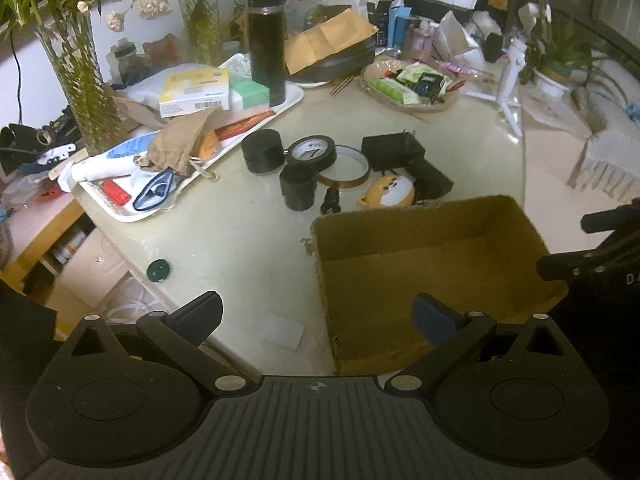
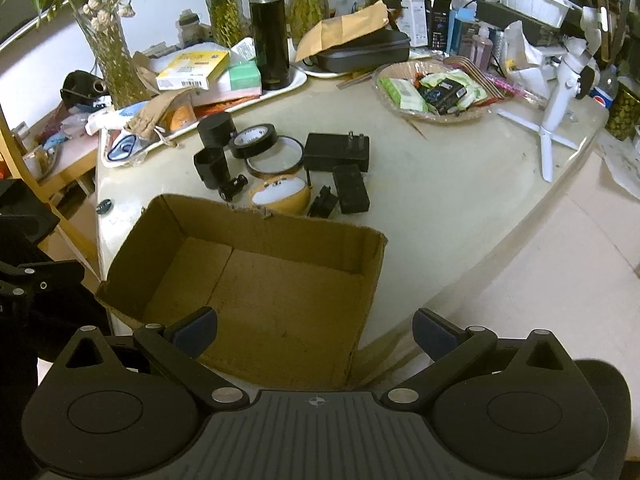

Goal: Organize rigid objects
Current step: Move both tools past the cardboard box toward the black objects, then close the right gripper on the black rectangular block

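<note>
An open cardboard box (image 2: 256,280) sits empty at the worktop's near edge. Just behind it lies a cluster — two black cylinders (image 2: 216,130), a black tape roll (image 2: 254,141), an amber tape ring (image 2: 275,157), a plug adapter (image 2: 337,151), a black block (image 2: 351,189) and a dog-faced round toy (image 2: 280,196).

One box (image 2: 256,276) is seen near. Beyond it are counted two tape rolls (image 2: 253,140) (image 2: 275,157), two black cylinders (image 2: 215,129) (image 2: 212,168), two black adapters (image 2: 336,151) (image 2: 351,188), one toy (image 2: 280,195) and one flask (image 2: 269,32).
</note>
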A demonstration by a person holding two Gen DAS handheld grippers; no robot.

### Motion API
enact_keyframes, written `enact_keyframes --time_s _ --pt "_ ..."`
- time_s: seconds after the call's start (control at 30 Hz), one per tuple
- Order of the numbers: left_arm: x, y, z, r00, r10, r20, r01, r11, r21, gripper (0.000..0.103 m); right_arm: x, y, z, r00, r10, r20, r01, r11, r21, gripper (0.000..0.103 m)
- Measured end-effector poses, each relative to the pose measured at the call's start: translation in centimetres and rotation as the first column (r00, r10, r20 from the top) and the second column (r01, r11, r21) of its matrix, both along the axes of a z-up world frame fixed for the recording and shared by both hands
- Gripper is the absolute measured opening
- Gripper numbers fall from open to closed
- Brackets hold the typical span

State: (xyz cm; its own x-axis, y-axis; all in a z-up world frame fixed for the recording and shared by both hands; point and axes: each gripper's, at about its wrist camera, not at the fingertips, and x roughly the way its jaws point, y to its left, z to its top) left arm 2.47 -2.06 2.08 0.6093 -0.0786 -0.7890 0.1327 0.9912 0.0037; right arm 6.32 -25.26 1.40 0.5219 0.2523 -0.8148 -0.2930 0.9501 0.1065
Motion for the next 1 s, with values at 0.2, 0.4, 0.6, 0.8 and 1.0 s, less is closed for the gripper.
enact_keyframes --time_s 0.2,0.4,0.6,0.8,1.0 --pt "1.2 0.2 0.0 1.000 0.000 0.009 0.001 1.000 -0.030 0.103 2.0 -0.4 0.3 1.000 0.007 0.022 -0.008 1.000 0.019 0.103" --pt "2.3 0.4 0.1 0.999 -0.012 0.039 0.014 0.999 -0.040 0.103 4.1 -0.7 0.1 1.000 0.003 0.031 -0.003 1.000 0.015 0.103" --pt "3.2 0.8 0.1 0.997 -0.022 0.067 0.026 0.998 -0.058 0.103 6.0 -0.8 -0.4 0.998 0.016 0.057 -0.014 0.999 -0.033 0.103" --pt "4.4 1.1 -0.3 0.996 -0.032 0.087 0.037 0.997 -0.065 0.103 8.0 -0.9 -1.0 0.998 0.032 0.052 -0.031 0.999 -0.020 0.103" --pt "5.3 1.3 -0.9 0.994 -0.044 0.103 0.051 0.997 -0.062 0.103 10.3 -0.8 -1.6 0.997 0.048 0.052 -0.047 0.999 -0.017 0.103"
